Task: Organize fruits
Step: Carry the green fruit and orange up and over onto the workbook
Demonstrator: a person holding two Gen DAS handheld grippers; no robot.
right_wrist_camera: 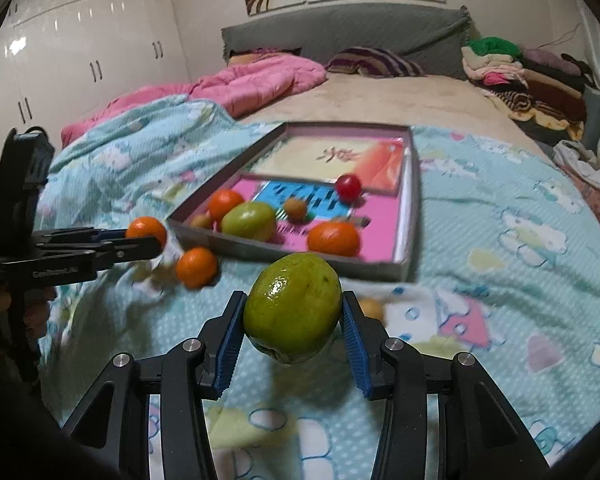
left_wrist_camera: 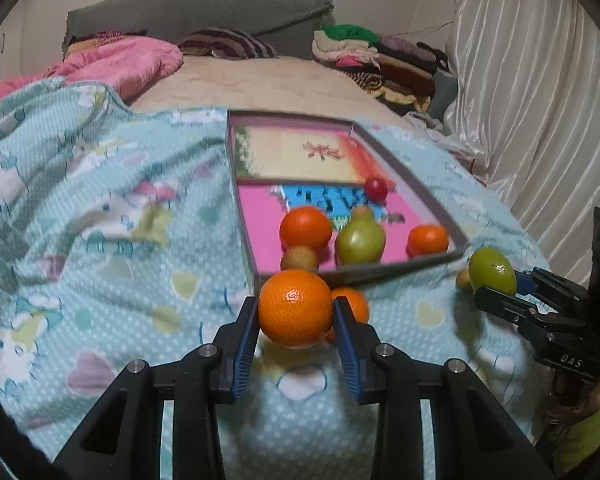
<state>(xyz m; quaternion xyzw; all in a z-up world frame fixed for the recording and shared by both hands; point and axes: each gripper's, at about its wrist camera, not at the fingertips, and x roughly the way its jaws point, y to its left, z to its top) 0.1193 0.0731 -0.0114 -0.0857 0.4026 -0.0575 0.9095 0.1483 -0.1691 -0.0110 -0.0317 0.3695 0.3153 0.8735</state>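
1. An orange mandarin (left_wrist_camera: 295,307) is clamped between the blue-padded fingers of the left gripper (left_wrist_camera: 296,312) and is held above the bedspread, just short of the near left corner of the shallow cardboard box (left_wrist_camera: 440,208).
2. A green guava (right_wrist_camera: 293,306) is gripped by the right gripper (right_wrist_camera: 294,316), its pads pressed to both sides of the fruit, and is held clear of the bedspread in front of the box's near wall.
3. A second mandarin (right_wrist_camera: 196,267) is seen lying on the bedspread just outside the box's near left corner, directly behind the left gripper's fruit in the left wrist view.
4. A small yellowish fruit (right_wrist_camera: 371,307) is partly hidden behind the right gripper's finger, just in front of the box; its kind cannot be told.
5. Inside the box, near its front wall, two more mandarins (left_wrist_camera: 305,227) (left_wrist_camera: 427,240), a second green guava (left_wrist_camera: 360,240) and a small brownish fruit (left_wrist_camera: 299,258) are gathered.
6. A small red fruit (left_wrist_camera: 376,188) is seen farther back in the box, towards its right wall.
7. The box rests on a turquoise cartoon-print bedspread (left_wrist_camera: 100,208), with a pink quilt (left_wrist_camera: 124,60) lying well beyond the box's left side.
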